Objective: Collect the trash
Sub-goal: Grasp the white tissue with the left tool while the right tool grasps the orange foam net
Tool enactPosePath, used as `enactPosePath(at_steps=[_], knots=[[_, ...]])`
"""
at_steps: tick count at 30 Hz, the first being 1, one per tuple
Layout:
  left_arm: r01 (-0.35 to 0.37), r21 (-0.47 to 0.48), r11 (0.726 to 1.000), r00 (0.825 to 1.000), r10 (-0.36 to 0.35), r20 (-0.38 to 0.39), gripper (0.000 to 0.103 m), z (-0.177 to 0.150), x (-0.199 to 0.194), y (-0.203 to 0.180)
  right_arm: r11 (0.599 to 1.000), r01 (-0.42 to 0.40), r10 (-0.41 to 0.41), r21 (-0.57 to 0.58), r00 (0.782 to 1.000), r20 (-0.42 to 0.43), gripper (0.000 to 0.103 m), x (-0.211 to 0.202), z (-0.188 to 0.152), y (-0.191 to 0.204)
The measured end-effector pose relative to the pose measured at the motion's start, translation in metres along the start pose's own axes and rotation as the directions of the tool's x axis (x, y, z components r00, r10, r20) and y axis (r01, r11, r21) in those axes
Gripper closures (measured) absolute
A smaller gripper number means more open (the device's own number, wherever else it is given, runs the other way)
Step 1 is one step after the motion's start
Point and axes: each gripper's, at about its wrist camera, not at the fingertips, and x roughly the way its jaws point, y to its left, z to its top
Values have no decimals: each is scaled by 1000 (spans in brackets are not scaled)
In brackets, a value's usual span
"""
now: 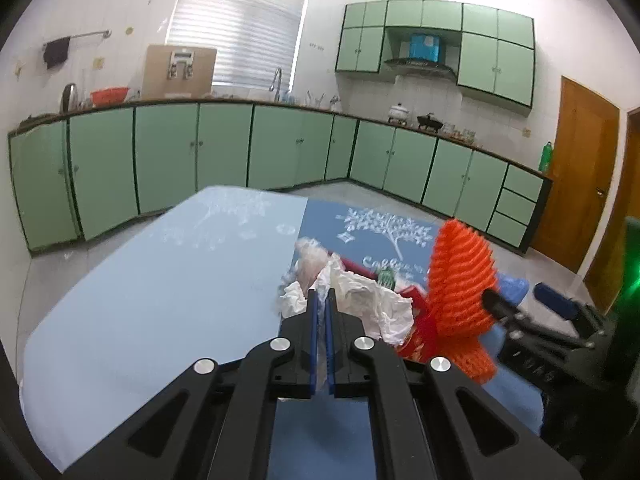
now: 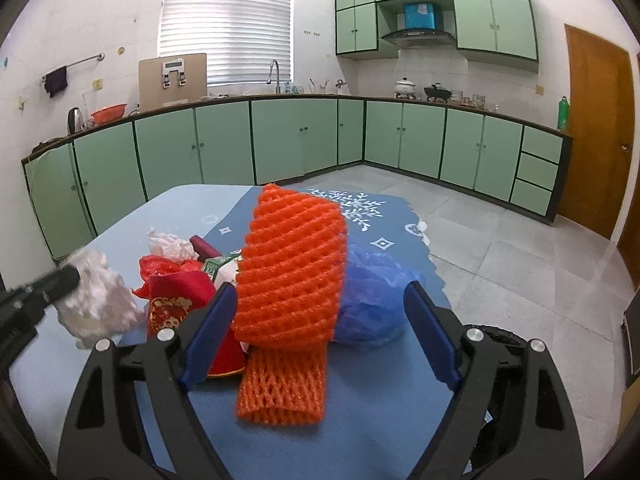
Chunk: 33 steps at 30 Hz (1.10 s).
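left gripper [image 1: 320,300] pinched shut on white tissue [image 1: 372,304] in table [image 1: 160,300] trash pile | right gripper [image 2: 316,312] wide open, straddling orange foam net [image 2: 292,276], not gripping | risk: thin tissue tears/slips; net springs out of closing jaws, nudges blue bag [image 2: 372,300]

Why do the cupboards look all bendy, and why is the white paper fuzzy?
Left wrist view: the fisheye lens bows the green cupboards and darkens the corners; the window blind glares bright. Right wrist view: same curving, and the crumpled white paper in the left gripper looks smeared, while the orange foam net stays fairly sharp.
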Motion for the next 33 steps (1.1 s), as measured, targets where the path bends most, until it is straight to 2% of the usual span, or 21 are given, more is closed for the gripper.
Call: enactPosePath(at_steps=[8,11,13,17,20,33], knots=[[2,25,1000,1000,-3,22,100,5,11,-10,1000,-14,14,-8,999,-49,21,22,3,11],[1,22,1000,1000,-1,18,100,4,14,-8,999,-46,45,-15,995,-91,40,29,3,14],[-1,19,1000,1000,0,13,100,4,16,-7,998,-60,58,-13,993,-106,45,31,2,14],[-4,15,1000,1000,4,6,100,2,17,-6,994,-110,109,-5,987,-119,69,30,3,14],[-5,15,1000,1000,5,8,100,1,16,-7,993,-116,114,-16,988,-107,76,24,6,13],[28,27,999,998,-29,57,100,16,-1,-17,984,-178,178,17,984,27,78,-26,31,-8]])
